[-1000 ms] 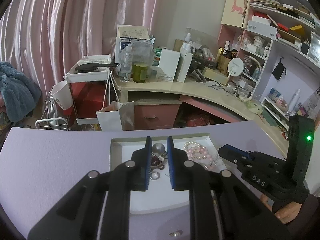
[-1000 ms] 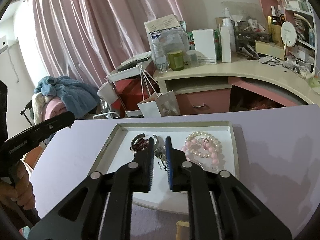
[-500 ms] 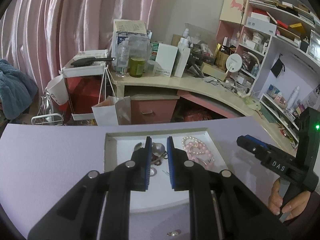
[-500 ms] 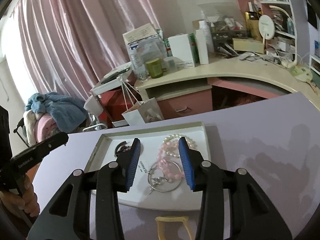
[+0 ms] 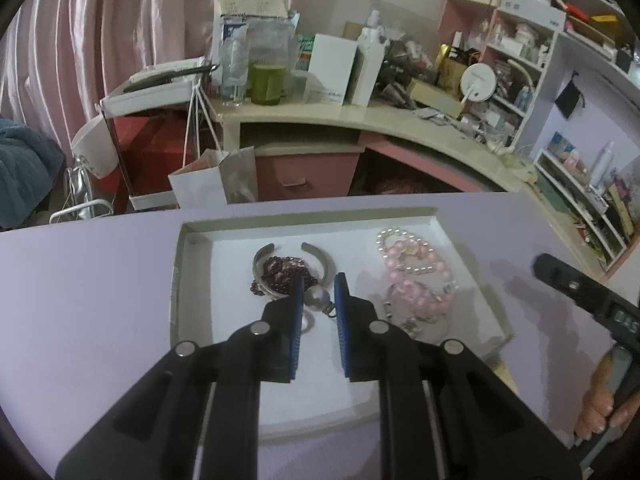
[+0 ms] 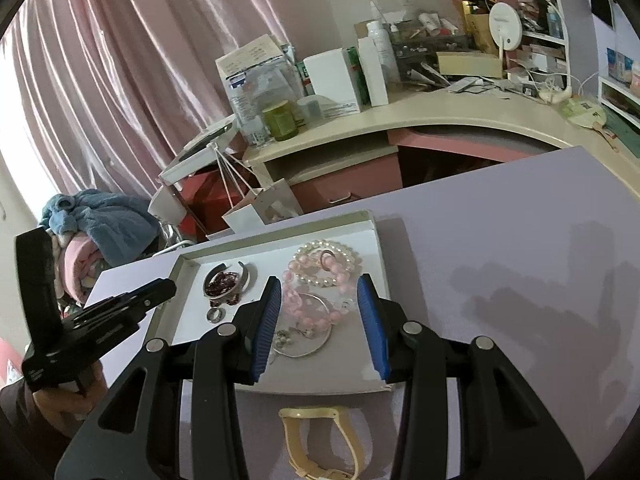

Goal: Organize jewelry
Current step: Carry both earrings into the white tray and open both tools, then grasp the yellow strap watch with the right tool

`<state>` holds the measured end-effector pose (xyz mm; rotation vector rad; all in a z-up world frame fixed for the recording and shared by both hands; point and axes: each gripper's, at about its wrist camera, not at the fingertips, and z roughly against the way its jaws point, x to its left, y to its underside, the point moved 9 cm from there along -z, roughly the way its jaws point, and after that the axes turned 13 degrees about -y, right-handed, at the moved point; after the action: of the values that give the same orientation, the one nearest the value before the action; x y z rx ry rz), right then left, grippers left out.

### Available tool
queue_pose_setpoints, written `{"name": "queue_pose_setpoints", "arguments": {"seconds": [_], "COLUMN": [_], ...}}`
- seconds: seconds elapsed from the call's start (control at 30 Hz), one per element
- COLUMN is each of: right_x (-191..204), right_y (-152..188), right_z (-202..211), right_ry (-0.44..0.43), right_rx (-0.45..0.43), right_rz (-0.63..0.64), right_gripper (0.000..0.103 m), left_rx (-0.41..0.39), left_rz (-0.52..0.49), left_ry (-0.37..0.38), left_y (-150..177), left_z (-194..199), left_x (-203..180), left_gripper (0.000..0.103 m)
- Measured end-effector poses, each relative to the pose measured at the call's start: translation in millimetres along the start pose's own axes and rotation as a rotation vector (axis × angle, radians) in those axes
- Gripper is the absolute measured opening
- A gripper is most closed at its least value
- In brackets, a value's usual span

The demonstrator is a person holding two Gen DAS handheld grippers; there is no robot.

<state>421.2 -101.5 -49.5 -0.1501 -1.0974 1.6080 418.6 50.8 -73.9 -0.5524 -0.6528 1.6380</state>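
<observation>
From where I sit, most of the jewelry already lies in the white tray (image 6: 382,276) on the lilac table (image 6: 500,248), so I judge the sorting well along but not finished. In the right wrist view the pink bead bracelets (image 6: 320,280) and a pearl strand (image 6: 340,254) crowd the tray's 1 o'clock corner, overlapping each other and a thin hoop (image 6: 308,344); the open silver cuff (image 6: 248,276) with the dark red beads (image 6: 218,282) inside it sits toward 10 o'clock, with a small ring (image 6: 214,315) just beside it toward 6 o'clock. A tan watch (image 6: 316,446) lies on the table outside the tray, just off its near edge at 6 o'clock, so that at least looks left to do. My right gripper (image 6: 318,292) has just been widening its jaws; they stand apart over the pink pile with nothing pinched, as far as I can see. My left gripper (image 5: 318,284) is nearly closed, its tips at a round silver pendant (image 5: 318,298) in the left wrist view; I cannot tell whether the pads actually press it. The tangled pink heap may also want separating.
</observation>
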Motion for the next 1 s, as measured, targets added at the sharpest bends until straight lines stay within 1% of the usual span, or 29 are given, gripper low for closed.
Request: {"name": "queue_pose_setpoints", "arguments": {"seconds": [0.07,0.1,0.3,0.4,0.53,0.7,0.77,0.83,0.87,1.0], "right_x": [-1.2,-1.9,-4.1,-3.2,-3.9,-8.5,-8.2,-6.5,-5.1,2.5], "right_y": [1.5,2.8,6.6,6.9,10.8,25.5,33.3,41.6,45.1,62.9], "right_z": [2.0,3.2,9.4,17.2,31.7,44.1,46.9,49.2,49.5,45.0], "right_ry": [0.001,0.003,0.009,0.012,0.022,0.037,0.038,0.036,0.033,0.025], "right_rx": [0.001,0.002,-0.001,-0.012,-0.027,-0.019,-0.008,0.003,0.010,0.054], "right_rz": [-0.004,-0.006,-0.014,-0.010,0.003,-0.001,-0.001,0.005,0.010,0.033], "right_gripper": [0.042,0.042,0.042,0.042,0.042,0.042,0.046,0.053,0.054,0.062], "left_rx": [0.004,0.002,-0.026,-0.065,-0.122,-0.169,-0.178,-0.185,-0.186,-0.178], "left_rz": [0.006,0.012,0.060,0.091,0.138,0.194,0.210,0.226,0.236,0.265], "left_ry": [-0.015,-0.020,-0.011,-0.012,-0.033,-0.070,-0.080,-0.092,-0.101,-0.112], "left_y": [-0.4,-0.5,-8.1,-17.9,-24.6,-16.2,-8.4,0.0,5.5,27.4], "left_z": [-2.7,-2.3,15.8,34.6,65.6,103.9,115.7,126.0,131.7,145.8], "left_x": [4.3,7.0,20.5,32.3,51.0,71.2,76.3,81.2,83.8,89.9], "left_gripper": [0.028,0.036,0.042,0.047,0.059,0.070,0.077,0.081,0.084,0.088]}}
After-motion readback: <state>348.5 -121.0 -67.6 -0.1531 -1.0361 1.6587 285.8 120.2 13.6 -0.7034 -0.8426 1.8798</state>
